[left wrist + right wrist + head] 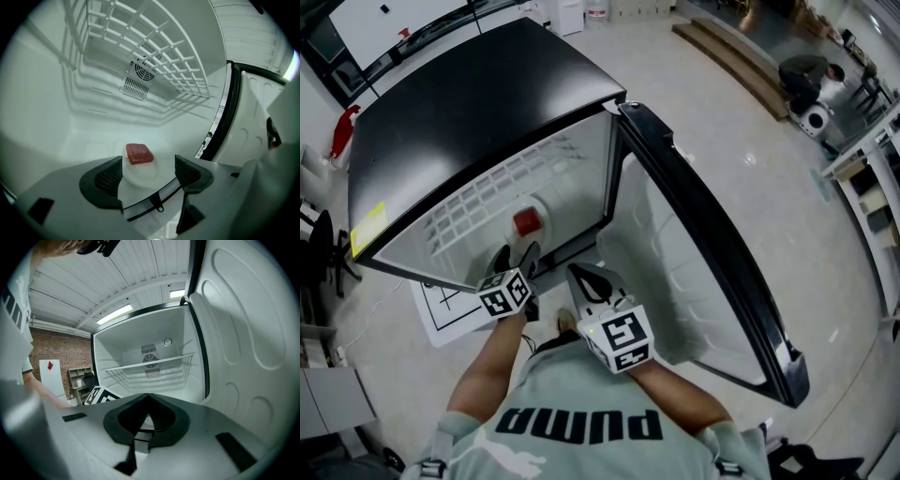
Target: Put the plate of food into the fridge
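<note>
1. Left gripper view shows the left claw (149, 165) released. Its pads are spread wide and nothing is pressed between them. The near rim of the plate (140, 177) shows in the gap, but neither pad seems to touch it.
2. The plate lies flat on the floor of the fridge (478, 94), well inside it, with the red piece of food (139, 153) sitting on top.
3. The right claw (149, 397) is clenched on nothing, its tips meeting. It hangs outside the fridge, just before its open front.
4. By my reading the main step is done: the plate rests in the fridge and is free of any grip. What is left is to draw the left claw out of the fridge and probably to close the door (703, 244), though the task names no such step.
5. The left forearm (487, 361) reaches towards the fridge's mouth, and its claw tips somewhat down at the fridge floor. The right claw points nearly level into the fridge.
6. A wire shelf (159, 51) spans the fridge above the plate, a fan vent (142, 71) sits on its back wall, and the door stands wide open.
</note>
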`<state>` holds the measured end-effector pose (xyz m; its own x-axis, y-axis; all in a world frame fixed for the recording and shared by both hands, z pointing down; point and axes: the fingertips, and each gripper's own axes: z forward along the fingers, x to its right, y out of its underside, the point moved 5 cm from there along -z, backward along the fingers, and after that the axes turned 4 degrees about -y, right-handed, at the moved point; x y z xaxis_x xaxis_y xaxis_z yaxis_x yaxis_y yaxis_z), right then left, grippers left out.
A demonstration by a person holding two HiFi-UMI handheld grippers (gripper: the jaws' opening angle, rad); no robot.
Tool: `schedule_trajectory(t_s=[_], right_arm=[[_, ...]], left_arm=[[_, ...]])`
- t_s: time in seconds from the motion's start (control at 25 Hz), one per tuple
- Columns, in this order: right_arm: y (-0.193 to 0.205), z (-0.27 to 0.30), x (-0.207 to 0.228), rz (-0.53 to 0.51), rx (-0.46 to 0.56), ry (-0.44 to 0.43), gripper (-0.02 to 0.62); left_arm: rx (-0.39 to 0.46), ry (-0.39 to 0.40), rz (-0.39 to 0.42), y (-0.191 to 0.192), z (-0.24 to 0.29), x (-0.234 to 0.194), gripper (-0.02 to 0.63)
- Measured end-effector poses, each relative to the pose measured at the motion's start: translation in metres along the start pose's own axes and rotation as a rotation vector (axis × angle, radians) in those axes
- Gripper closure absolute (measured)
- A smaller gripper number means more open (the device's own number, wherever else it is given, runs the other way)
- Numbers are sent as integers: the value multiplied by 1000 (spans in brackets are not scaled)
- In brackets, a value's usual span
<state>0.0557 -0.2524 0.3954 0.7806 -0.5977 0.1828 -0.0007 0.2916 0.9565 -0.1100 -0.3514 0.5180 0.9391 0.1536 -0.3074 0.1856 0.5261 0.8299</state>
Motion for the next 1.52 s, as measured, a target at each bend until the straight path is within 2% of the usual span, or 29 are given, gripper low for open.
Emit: schedule_trajectory(t_s=[0.2,0.24,0.28,0.36,0.48,0.52,0.88,1.24,1.52], right_arm=[[0,-6,-7,-13,5,-8,591],[1,-8,-10,-20,8,-14,591],[2,-9,-12,-27,10,-20,591],[3,-13,-17,-30,13,-32,591],[4,-21,-24,-27,20,-42,591],[4,-23,-26,-28,23,-44,591],[19,-51,-43,-17,33,-79,591],[38,-68,-62,11,46,-110,591],[43,-66,-76,19,61,-94,591]], left_arm=[[78,78,26,-8,-27,21,259],[94,82,43,-10,-34,24,285],[109,82,64,-12,-41,27,338],[131,72,109,-13,-56,33,405],[159,53,158,-14,-78,42,576],[168,56,163,-14,-85,45,601],[244,93,167,1,-151,74,601],[250,70,197,23,-199,86,601],[255,108,234,22,-221,92,601]])
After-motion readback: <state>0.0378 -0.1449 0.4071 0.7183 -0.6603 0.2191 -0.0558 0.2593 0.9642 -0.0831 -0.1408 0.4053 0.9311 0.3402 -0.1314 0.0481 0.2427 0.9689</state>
